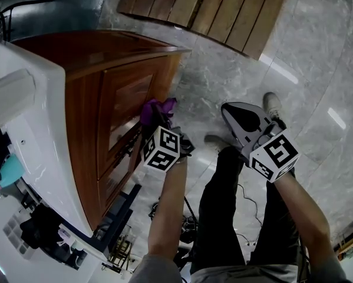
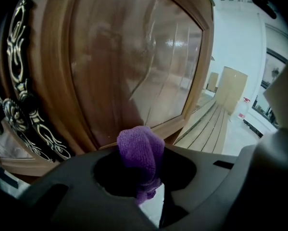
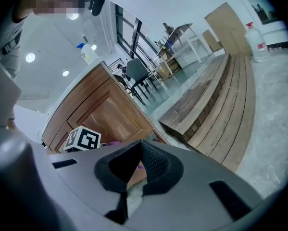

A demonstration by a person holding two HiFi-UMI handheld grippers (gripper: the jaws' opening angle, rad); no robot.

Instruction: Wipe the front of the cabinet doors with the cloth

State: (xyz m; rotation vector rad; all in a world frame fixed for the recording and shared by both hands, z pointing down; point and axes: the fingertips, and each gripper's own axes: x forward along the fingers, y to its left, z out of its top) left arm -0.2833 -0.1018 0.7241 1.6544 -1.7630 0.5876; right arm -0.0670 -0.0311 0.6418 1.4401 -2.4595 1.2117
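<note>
Gripping the purple cloth (image 2: pixel 141 148), the left gripper (image 1: pixel 158 125) has its jaws clamped on a bunched fold that protrudes past the tips. The cloth sits at the front of the wooden cabinet door (image 1: pixel 126 108), near the frame of its panel; contact cannot be confirmed. The right gripper (image 3: pixel 140 150) is positioned well apart from the cabinet, above the marble floor (image 1: pixel 317 69). Its jaws are pressed together with nothing between them.
</note>
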